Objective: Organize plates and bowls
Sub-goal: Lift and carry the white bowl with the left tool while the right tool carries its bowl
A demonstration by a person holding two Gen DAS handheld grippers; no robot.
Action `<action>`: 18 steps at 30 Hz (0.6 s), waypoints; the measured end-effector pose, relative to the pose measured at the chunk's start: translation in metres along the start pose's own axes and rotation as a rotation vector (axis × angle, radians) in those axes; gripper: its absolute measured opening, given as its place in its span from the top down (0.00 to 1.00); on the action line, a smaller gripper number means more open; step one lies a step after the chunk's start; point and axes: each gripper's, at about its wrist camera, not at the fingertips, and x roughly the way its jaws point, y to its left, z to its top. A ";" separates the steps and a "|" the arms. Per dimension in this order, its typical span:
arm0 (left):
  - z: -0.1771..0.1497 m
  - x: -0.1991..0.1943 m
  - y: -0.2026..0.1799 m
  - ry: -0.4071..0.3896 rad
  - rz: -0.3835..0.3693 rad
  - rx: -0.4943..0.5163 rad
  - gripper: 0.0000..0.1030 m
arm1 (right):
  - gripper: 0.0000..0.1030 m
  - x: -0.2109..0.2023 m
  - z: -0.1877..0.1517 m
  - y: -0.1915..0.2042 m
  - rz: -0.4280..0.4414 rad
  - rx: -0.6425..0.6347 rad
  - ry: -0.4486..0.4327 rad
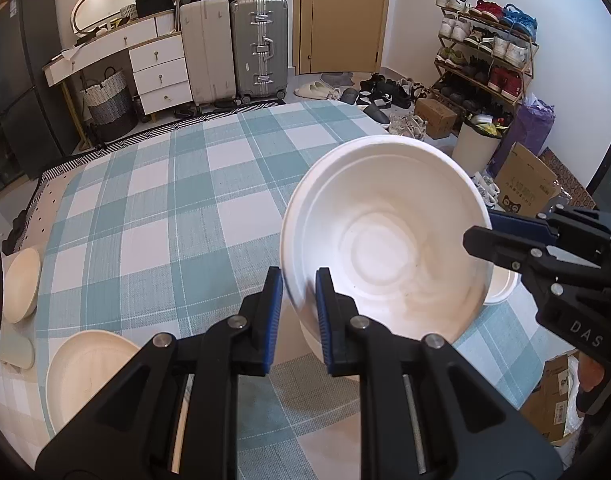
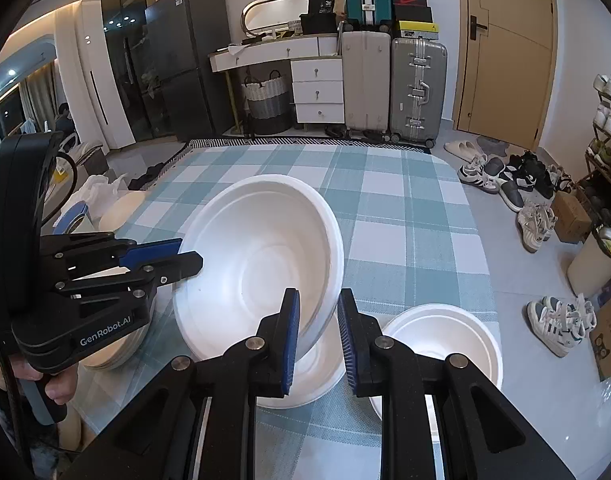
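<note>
Left wrist cam: left gripper (image 1: 298, 280) pinches the white bowl (image 1: 385, 240) rim, lifted and tilted above the table (image 1: 165, 200). Right wrist cam: right gripper (image 2: 317, 308) straddles the far rim (jaws parted, contact unclear). Level it w/ both before nesting into the lower bowl (image 2: 321, 376).

Far tablecloth (image 2: 405, 208) open — bowls (image 2: 441, 340) crowd near edge.

Beyond the teal-and-white checked cloth surface (image 2: 389, 216) stand a silver ribbed hard-shell suitcase (image 2: 417, 88), a white drawer chest (image 2: 319, 90), a woven two-tone basket (image 2: 265, 98) and a tan wooden door (image 2: 509, 48).
</note>
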 end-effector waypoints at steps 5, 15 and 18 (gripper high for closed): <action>-0.009 0.002 -0.002 0.010 0.003 0.001 0.86 | 0.81 0.004 -0.009 0.001 0.004 0.002 0.011; -0.023 0.019 -0.006 0.036 0.000 0.004 0.86 | 0.81 0.016 -0.025 -0.003 0.003 0.012 0.038; -0.025 0.025 -0.006 0.045 0.000 0.005 0.86 | 0.81 0.020 -0.029 -0.005 0.001 0.015 0.048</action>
